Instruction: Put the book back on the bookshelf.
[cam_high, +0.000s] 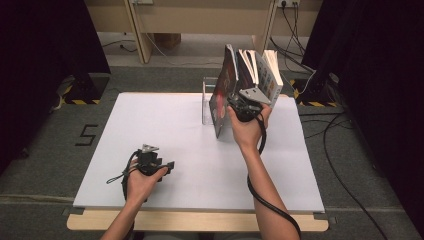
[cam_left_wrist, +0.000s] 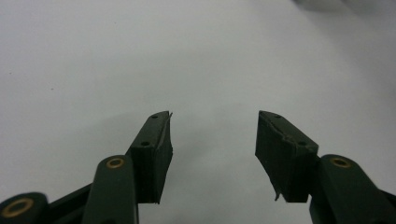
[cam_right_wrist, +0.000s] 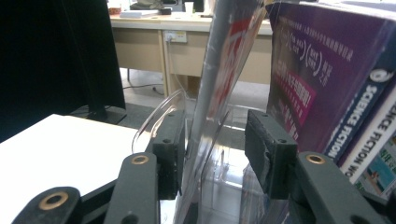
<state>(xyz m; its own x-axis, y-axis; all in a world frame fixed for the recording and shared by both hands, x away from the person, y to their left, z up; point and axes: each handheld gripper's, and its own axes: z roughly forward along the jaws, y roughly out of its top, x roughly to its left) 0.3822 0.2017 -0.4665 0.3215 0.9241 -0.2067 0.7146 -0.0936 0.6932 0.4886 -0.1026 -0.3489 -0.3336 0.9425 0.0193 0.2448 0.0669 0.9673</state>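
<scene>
In the high view the clear stand (cam_high: 209, 100) sits at the far middle of the white table (cam_high: 150, 150), and everything is placed from it. A thin red-and-dark book (cam_high: 222, 95) stands just right of the stand, on its lower edge and leaning, its long axis running up and away from the table. Right of that book lean several more books (cam_high: 262, 72), fanned open at the top. The right gripper (cam_high: 239, 106) is at the thin book's near edge, just right of the stand, so this hand is far the nearer one. The left gripper (cam_high: 167, 166) rests low on the table, well apart from the stand, toward the near left.

In the left gripper view the left gripper (cam_left_wrist: 214, 133) has its jaws spread wide with nothing but bare table between them.

In the right gripper view the right gripper (cam_right_wrist: 215, 140) straddles the thin book (cam_right_wrist: 219, 79): the cover's edge rises between the jaws, close against the left pad (cam_right_wrist: 170, 149), while the right pad (cam_right_wrist: 266, 149) stands clear of it. The jaws are parted, not clamping. The stand's curved clear wall (cam_right_wrist: 154, 116) lies just left of the book, and a purple book (cam_right_wrist: 322, 70) leans just to its right. Any next move likely turns on that gap at the right pad.
</scene>
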